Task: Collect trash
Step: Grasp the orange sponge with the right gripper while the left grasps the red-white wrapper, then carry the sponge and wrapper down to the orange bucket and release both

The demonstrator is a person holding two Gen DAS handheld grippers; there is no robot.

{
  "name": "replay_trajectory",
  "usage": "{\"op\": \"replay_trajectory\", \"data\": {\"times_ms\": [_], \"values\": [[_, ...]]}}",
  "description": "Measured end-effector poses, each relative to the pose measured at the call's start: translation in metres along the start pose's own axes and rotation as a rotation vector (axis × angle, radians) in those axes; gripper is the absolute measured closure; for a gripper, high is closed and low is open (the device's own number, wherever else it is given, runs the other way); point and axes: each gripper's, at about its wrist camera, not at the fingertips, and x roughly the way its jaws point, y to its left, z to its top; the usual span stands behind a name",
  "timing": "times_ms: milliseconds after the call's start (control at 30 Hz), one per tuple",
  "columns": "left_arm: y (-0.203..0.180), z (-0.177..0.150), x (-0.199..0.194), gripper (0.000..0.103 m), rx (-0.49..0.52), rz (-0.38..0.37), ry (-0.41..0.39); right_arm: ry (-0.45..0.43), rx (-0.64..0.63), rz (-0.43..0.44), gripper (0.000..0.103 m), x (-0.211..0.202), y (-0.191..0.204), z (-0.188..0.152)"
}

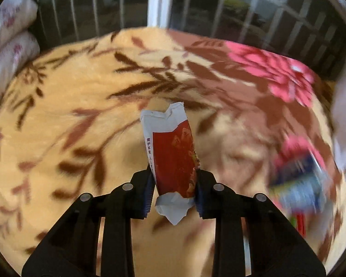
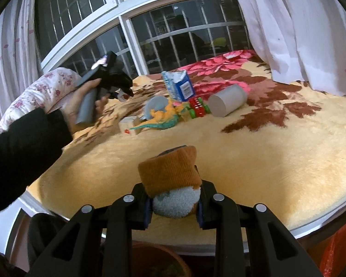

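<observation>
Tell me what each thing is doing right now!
Left claw: shut on the wrapper.
Wrapper: torn open, held upright off the blanket.
Right claw: shut on the sock.
Sock: bunched up, held above the blanket.
Carton: standing, top torn open.
Paper roll: lying on its side.
Toy dinosaur: lying on the blanket.

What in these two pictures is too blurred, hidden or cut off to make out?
- Left wrist view: the colourful packet at right is smeared by motion blur; its print is unreadable.
- Left wrist view: the wrapper in the left gripper has small print, too tiny to read.
- Right wrist view: the sock in the right gripper hides its lower end between the fingers.
- Right wrist view: the red bag is cut off by the edge.
</observation>
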Motion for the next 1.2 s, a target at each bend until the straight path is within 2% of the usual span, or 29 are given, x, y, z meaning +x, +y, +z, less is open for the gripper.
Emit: {"op": "replay_trajectory", "data": {"times_ms": [233, 333, 633, 767, 933, 1067, 1200], "values": [[0.006, -0.102, -0.115, 0.075, 0.168, -0.105, -0.092, 0.061, -0.036, 0.035, 0.075, -0.013, 0.032, -0.011], [0.011, -0.146, -0.146, 0.075, 0.211, -0.122, -0.11, 0.073, -0.05, 0.04, 0.075, -0.02, 0.044, -0.017], [0.023, -0.272, -0.185, 0.075, 0.286, -0.162, -0.077, 0.136, -0.059, 0.064, 0.075, -0.035, 0.062, -0.043], [0.023, -0.321, -0.179, 0.075, 0.333, -0.209, -0.01, 0.198, -0.098, 0.066, 0.074, -0.041, 0.07, -0.067], [0.02, -0.38, -0.139, 0.075, 0.427, -0.253, 0.118, 0.356, -0.11, 0.093, 0.074, -0.027, 0.072, -0.11], [0.02, -0.402, -0.095, 0.075, 0.426, -0.284, 0.239, 0.465, -0.055, 0.125, 0.074, -0.003, 0.062, -0.133], [0.019, -0.41, -0.055, 0.075, 0.408, -0.251, 0.323, 0.545, -0.04, 0.113, 0.074, 0.025, 0.057, -0.152]]}}
